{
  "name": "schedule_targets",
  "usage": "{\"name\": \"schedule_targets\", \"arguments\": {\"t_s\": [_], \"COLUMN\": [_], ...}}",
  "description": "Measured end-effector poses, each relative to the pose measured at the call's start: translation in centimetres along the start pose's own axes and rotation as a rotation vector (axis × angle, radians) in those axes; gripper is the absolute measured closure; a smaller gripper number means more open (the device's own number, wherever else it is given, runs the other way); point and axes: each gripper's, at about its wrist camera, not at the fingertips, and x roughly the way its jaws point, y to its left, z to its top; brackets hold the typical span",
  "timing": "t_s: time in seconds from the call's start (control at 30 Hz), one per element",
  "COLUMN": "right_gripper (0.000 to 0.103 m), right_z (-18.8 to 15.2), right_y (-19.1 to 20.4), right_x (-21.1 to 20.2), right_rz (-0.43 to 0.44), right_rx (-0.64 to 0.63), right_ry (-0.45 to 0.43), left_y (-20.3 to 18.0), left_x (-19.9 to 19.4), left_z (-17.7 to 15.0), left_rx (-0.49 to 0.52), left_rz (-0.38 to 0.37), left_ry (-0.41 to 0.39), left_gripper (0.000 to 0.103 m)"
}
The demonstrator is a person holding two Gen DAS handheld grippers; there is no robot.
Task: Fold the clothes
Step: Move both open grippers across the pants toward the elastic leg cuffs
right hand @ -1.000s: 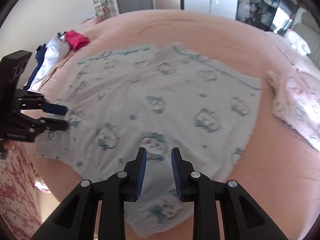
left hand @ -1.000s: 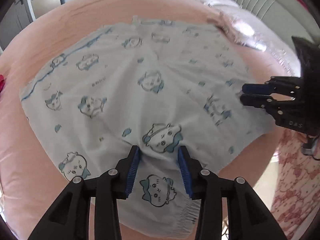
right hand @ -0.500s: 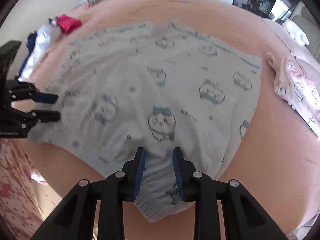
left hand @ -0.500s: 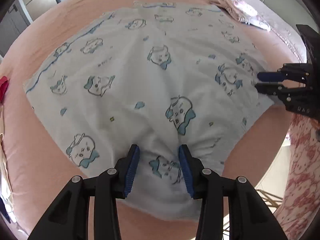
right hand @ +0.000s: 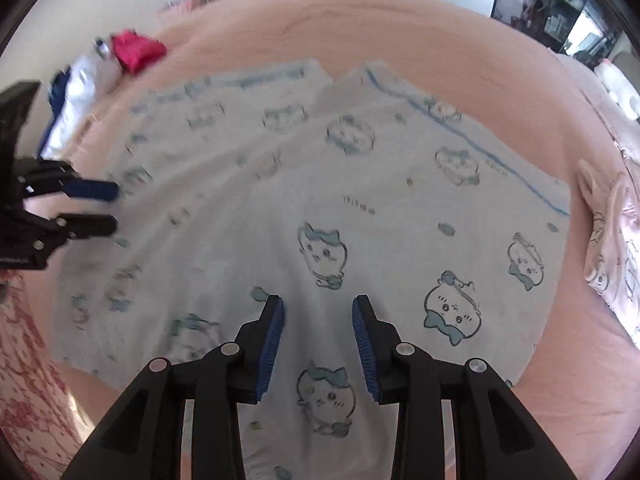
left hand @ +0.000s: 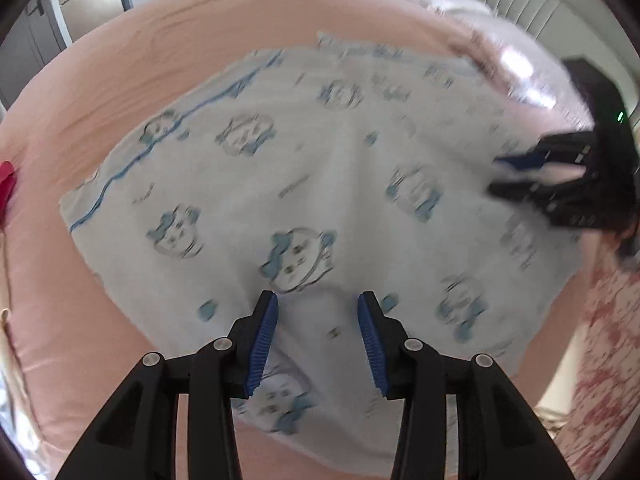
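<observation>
Across the wide peach-pink bed (right hand: 420, 28), smooth apart from faint creases, lay our task's thing: the white garment (left hand: 304, 184), a thin soft cloth printed with round blue-bowed cartoon faces and edged with a blue line, spread nearly flat with shallow ridges running toward each claw. At its near hem we held the left gripper (left hand: 318, 330), its black arms ending in ribbed blue pads; the jaws stood partly apart with a gathered fold of the cloth rising between them and filling the gap. We held the right gripper (right hand: 318, 332) at the other end of that hem, and its jaws had just been opening: the cloth lay flat beneath and between the pads, which no longer pinched it. Each claw showed blurred at the edge of the other's view, over the garment's side edge. Beside the bed on the right lay a pale pink garment (right hand: 612, 240) with similar printed faces. Far off to the left sat a small heap, a crumpled red cloth (right hand: 136, 52) next to white and dark blue clothes (right hand: 74, 100).
</observation>
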Motion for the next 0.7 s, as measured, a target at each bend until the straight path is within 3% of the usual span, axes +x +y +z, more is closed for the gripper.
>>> {"name": "schedule_targets", "arguments": {"t_s": [0.1,0.2,0.27,0.33,0.4,0.47,0.5,0.57,0.67,0.7], "right_gripper": [0.065,0.062,0.061,0.047,0.042,0.041,0.040,0.032,0.027,0.027], "right_z": [-0.4,0.5,2.1,3.8,5.0,5.4,5.2,4.4,4.0,4.0], "right_y": [-1.8,-0.9,1.5,5.0,8.1,8.6,7.8,5.6,2.7,1.8], "right_x": [-0.6,-2.5,-2.8,-1.6,0.8,3.7,3.9,2.9,1.9,1.6], "right_rz": [-0.050,-0.109,0.017,0.121,0.141,0.108,0.128,0.107,0.044,0.025], "right_rx": [-0.007,-0.081,-0.127,-0.191,-0.275,-0.312,-0.314,-0.303,-0.243,-0.219], "right_ry": [0.029,-0.089,-0.151,-0.181,-0.153,-0.080,-0.080,-0.063,-0.070,-0.079], "left_y": [2.1,1.1,-0.6,-2.5,-3.4,-2.9,-2.1,0.2,2.9,3.2], "left_x": [-1.6,-2.2,-2.0,-1.1,0.8,1.9,1.2,0.3,-1.4,-1.7], "left_z": [-1.9,-1.3,-0.1,1.2,1.9,0.9,0.1,-1.4,-2.8,-2.3], "left_rx": [-0.026,-0.011,0.034,0.096,0.171,0.248,0.252,0.218,0.157,0.137], "left_rz": [-0.015,-0.036,-0.074,-0.119,-0.108,-0.064,-0.073,-0.066,-0.076,-0.083], "left_ry": [-0.027,-0.112,-0.174,-0.222,-0.194,-0.158,-0.175,-0.117,-0.104,-0.136], "left_gripper": [0.064,0.063,0.062,0.060,0.055,0.051,0.043,0.037,0.036,0.036]}}
